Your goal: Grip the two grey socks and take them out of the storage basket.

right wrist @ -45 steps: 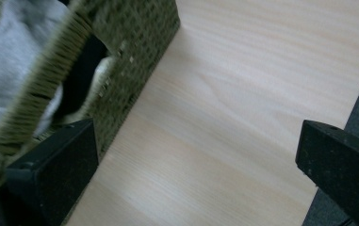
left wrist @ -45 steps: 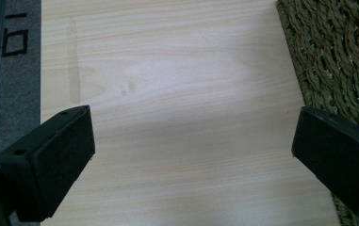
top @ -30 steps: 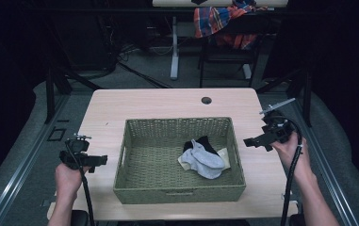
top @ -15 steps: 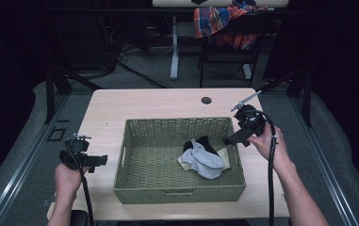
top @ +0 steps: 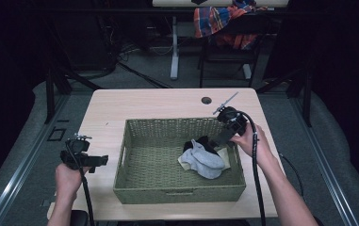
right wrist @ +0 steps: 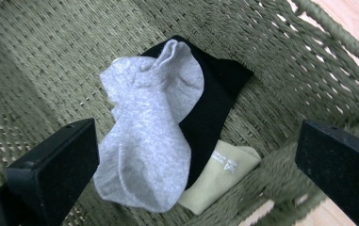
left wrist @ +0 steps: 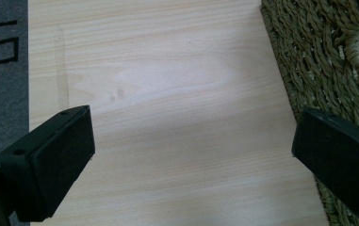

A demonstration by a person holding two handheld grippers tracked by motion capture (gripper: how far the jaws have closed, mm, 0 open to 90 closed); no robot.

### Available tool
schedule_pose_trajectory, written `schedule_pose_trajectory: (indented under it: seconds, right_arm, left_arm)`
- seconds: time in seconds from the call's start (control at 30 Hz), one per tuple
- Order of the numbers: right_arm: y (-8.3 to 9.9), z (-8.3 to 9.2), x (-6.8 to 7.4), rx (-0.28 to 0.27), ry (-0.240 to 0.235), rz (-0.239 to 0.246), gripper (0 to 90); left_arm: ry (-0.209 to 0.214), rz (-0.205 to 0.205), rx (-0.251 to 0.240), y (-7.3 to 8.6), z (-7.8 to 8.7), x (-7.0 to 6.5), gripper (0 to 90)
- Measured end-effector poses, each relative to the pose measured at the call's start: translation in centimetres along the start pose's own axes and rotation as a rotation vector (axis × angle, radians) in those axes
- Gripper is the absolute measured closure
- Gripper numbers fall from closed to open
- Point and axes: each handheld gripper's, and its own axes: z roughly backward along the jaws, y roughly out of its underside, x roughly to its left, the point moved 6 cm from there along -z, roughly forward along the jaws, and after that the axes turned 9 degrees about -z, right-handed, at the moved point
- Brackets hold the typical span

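Held low over the bare wooden table (top: 120, 106) at the far left, just off the near-left corner: the left gripper (top: 102, 160), jaws spread wide with nothing between them, aimed across the tabletop toward the left wall of the wicker basket (top: 123, 155) and stopping short of it. Seen in the left gripper view as plain wood between the pads and a strip of green weave at the right edge. Moving right, in the middle of the table: the basket itself, rectangular, its floor bare on the left half. Piled against its right side: the grey sock (right wrist: 149, 127) lying on top of a black sock (right wrist: 210, 108), with a pale yellow-green sock (right wrist: 219, 176) peeping out underneath beside the basket wall. Farther right, tilted down over the basket's far-right rim: the right gripper (top: 220, 137), jaws likewise wide apart and holding nothing, hanging just above the pile. Plainly the nearer of the two, the left one well apart across the basket. In the right gripper view, grey sock running lengthwise from upper right to lower left, nearer the left jaw than centred in the gap, so a small shift that way probably needed before closing.
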Motion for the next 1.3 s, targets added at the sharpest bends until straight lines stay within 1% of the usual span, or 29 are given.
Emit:
schedule_pose_trajectory:
  seconds: [0.03,0.1,0.17,0.2,0.27,0.3,0.37,0.4,0.47,0.5,0.53,0.57,0.63,0.67,0.8,0.87,0.9,0.93,0.97,1.0,1.03,1.07,1.13,1.17,1.2,1.23,1.27,1.3]
  right_arm:
    - [-0.2,-0.2,0.0,0.005,0.005,0.006,0.1]
    - [-0.6,-0.7,0.4,0.002,-0.005,0.007,0.3]
    - [-0.6,-1.1,0.7,0.03,0.004,0.036,1.7]
    - [-0.6,-1.3,0.9,0.036,0.002,0.039,2.4]
    - [-0.4,-1.8,1.0,0.034,-0.011,0.034,7.7]
    - [-0.3,-1.9,1.0,0.051,-0.012,0.044,13.6]
    - [-0.2,-2.5,1.0,0.072,-0.011,0.042,16.5]
    - [-0.1,-2.7,0.9,0.085,-0.006,0.046,19.2]
    - [-0.1,-3.2,1.1,0.09,-0.016,0.034,22.7]
    - [0.0,-3.4,1.1,0.109,-0.013,0.042,25.2]
    - [0.0,-3.7,1.2,0.12,-0.011,0.04,28.8]
    - [0.1,-4.0,1.2,0.129,-0.006,0.039,30.3]
    - [0.1,-4.6,1.4,0.164,0.019,0.054,36.8]
    - [0.2,-5.0,1.5,0.182,0.032,0.055,38.8]
    - [0.3,-6.2,2.0,0.223,0.034,0.072,44.5]
    - [0.3,-6.6,2.2,0.24,0.023,0.069,44.5]
    - [0.3,-6.9,2.4,0.234,0.009,0.054,44.9]
    - [0.2,-7.0,2.3,0.248,0.017,0.059,45.4]
    - [0.2,-7.2,2.3,0.245,0.023,0.049,46.3]
    - [0.2,-7.3,2.2,0.257,0.034,0.047,47.2]
    - [0.3,-7.5,2.2,0.262,0.029,0.043,47.6]
    - [0.4,-7.6,2.2,0.27,0.041,0.042,50.1]
    - [0.5,-7.9,2.0,0.275,0.047,0.037,53.6]
    - [0.5,-8.0,2.0,0.287,0.045,0.025,58.0]
    - [0.6,-8.3,2.0,0.274,0.039,0.02,59.3]
    - [0.6,-8.2,1.9,0.288,0.042,0.038,62.4]
    - [0.6,-8.1,1.9,0.302,0.04,0.022,65.5]
    - [0.6,-8.2,2.0,0.296,0.032,0.025,68.9]
  left_arm:
    - [-0.001,0.0,0.0,0.0,0.0,0.0,0.1]
    - [-0.001,0.0,-0.001,0.0,0.0,0.0,0.1]
    - [-0.002,0.0,-0.002,0.0,0.0,0.1,0.1]
    - [-0.001,0.001,-0.002,0.0,0.0,0.1,0.1]
    - [-0.001,0.003,0.0,-0.1,-0.1,0.0,0.1]
    - [0.0,0.001,-0.003,-0.1,-0.1,0.0,0.1]
    - [-0.001,-0.003,-0.004,-0.2,0.0,-0.1,0.0]
    - [0.0,-0.004,-0.003,-0.2,0.0,-0.2,0.0]
    - [-0.001,-0.002,-0.002,-0.1,0.0,-0.1,0.0]
    - [-0.001,-0.002,-0.001,-0.1,0.0,-0.1,0.0]
    - [-0.001,0.0,-0.002,-0.1,0.0,-0.1,0.0]
    - [0.001,0.001,0.0,-0.1,0.0,-0.1,0.0]
    - [-0.002,0.002,0.0,-0.1,-0.1,-0.1,0.0]
    - [-0.001,0.002,0.0,-0.1,0.0,-0.1,0.0]
    - [0.0,-0.002,0.0,-0.1,0.0,-0.1,0.0]
    - [0.002,-0.001,0.0,-0.1,0.0,-0.1,0.0]
    - [0.004,0.0,0.0,-0.2,-0.1,-0.1,0.0]
    - [0.004,-0.001,0.0,-0.2,-0.1,-0.1,0.0]
    - [0.006,-0.002,-0.001,-0.2,-0.1,-0.2,0.0]
    - [0.005,-0.003,-0.002,-0.2,-0.1,-0.2,0.0]
    - [0.006,-0.004,-0.003,-0.2,-0.1,-0.2,0.0]
    - [0.006,-0.003,-0.002,-0.2,-0.1,-0.2,0.0]
    - [0.009,-0.003,0.002,-0.2,-0.1,-0.1,0.0]
    - [0.012,-0.004,0.003,-0.2,-0.1,-0.2,0.0]
    - [0.018,-0.006,0.006,-0.1,-0.2,-0.2,0.0]
    - [0.021,-0.01,0.012,-0.1,-0.3,-0.3,0.0]
    - [0.023,-0.014,0.015,-0.1,-0.3,-0.4,0.0]
    - [0.025,-0.016,0.015,-0.1,-0.3,-0.5,0.0]
